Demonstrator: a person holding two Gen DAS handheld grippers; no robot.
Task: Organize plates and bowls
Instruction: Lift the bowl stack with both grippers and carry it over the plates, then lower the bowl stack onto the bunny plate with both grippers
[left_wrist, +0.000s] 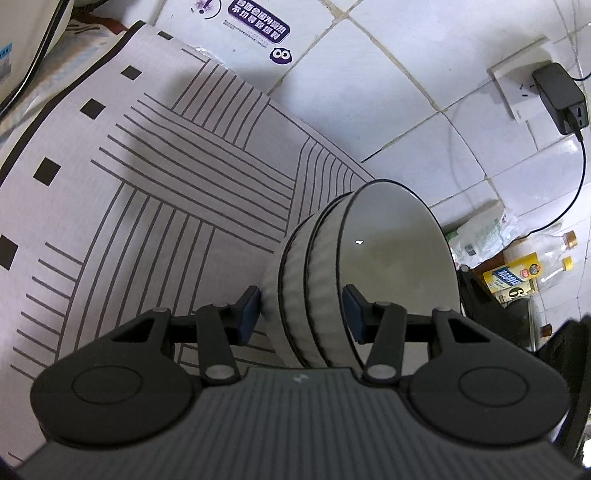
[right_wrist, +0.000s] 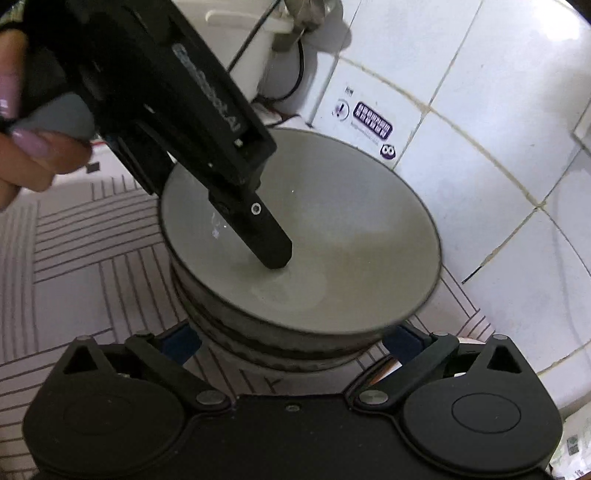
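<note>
A stack of grey bowls (left_wrist: 332, 280) with dark rims sits on a table covered by a pale mat (left_wrist: 147, 184) printed with dark lines and small black squares, close to the white tiled wall (left_wrist: 369, 92). The left claw (left_wrist: 301, 308) is clenched on the side of the stack: one blue-padded finger presses the ribbed outer wall of the lower bowl, the other reaches inside the top bowl. In the right wrist view that same claw comes down from the upper left, one black finger (right_wrist: 266, 236) resting on the inside of the top bowl (right_wrist: 332, 229), with a hand (right_wrist: 26, 140) gripping its handle. The right claw (right_wrist: 291, 343) is released, its jaws spread wide on either side of the stack's base without pressing it. A black charger (left_wrist: 557, 98) sits in a wall socket, and bottles (left_wrist: 532, 269) stand at the right.
</note>
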